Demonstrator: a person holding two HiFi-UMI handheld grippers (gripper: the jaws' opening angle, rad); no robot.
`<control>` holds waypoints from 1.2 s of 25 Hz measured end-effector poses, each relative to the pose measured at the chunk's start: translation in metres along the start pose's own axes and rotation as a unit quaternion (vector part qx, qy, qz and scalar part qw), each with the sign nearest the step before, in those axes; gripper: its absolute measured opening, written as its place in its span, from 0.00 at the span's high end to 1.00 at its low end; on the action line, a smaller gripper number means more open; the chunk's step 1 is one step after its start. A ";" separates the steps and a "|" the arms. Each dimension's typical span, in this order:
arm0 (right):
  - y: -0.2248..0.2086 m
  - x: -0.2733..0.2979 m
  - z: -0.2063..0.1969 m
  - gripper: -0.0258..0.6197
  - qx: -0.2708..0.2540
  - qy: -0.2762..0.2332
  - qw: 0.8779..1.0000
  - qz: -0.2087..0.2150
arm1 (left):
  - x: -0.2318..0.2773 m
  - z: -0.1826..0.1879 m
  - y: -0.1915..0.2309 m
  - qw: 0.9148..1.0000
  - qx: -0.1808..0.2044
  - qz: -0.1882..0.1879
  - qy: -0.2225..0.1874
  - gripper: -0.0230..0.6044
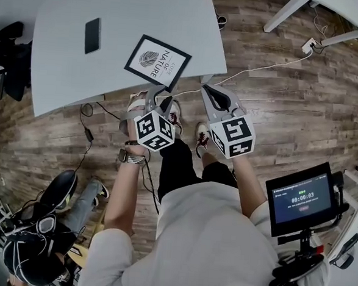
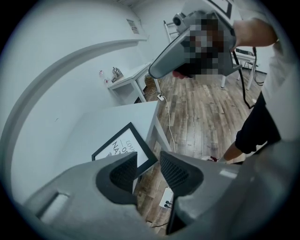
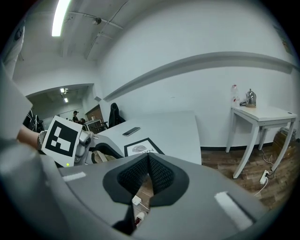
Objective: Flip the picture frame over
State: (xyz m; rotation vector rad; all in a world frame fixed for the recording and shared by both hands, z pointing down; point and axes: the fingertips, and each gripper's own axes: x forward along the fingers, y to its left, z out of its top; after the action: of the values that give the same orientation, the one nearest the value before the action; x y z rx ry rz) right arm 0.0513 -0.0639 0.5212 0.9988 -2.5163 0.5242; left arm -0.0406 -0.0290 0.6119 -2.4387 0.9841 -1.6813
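So the black-rimmed picture frame with the white "nature" print (image 1: pixel 157 60) is lying flat and print-up on the pale grey bench (image 1: pixel 68 70), right at the near edge; it's skewed, one corner poking toward the person and its long side running roughly left-right in the head view (tilted a bit). The left tool (image 1: pixel 160 101) is the nearer one; it points down at that near corner from the person's side, looks just short of it, not touching yet. Its jaws are spread wide with nothing between them, only the frame and wooden floor showing through the gap. The right tool (image 1: pixel 208 92) sits further right, off the bench edge near its corner; jaws pinched together at the tips, empty. My guess: left goes for that overhanging corner first.
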 end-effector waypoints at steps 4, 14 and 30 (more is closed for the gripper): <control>0.002 0.002 -0.006 0.96 0.008 0.006 1.000 0.001 | 0.000 -0.004 -0.003 0.999 0.043 0.019 0.022 0.70; 0.006 -0.007 -0.028 0.96 0.032 0.024 0.999 -0.001 | -0.004 0.000 -0.008 0.981 0.161 0.095 0.041 0.68; 0.000 0.018 -0.064 0.96 0.046 0.042 0.998 -0.009 | 0.035 -0.015 -0.003 0.967 0.202 0.152 0.040 0.69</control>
State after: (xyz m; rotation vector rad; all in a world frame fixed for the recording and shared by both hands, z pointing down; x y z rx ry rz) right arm 0.0532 -0.0437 0.5849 1.0100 -2.4255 0.6665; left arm -0.0443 -0.0399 0.6488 -1.8743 0.8633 -1.6848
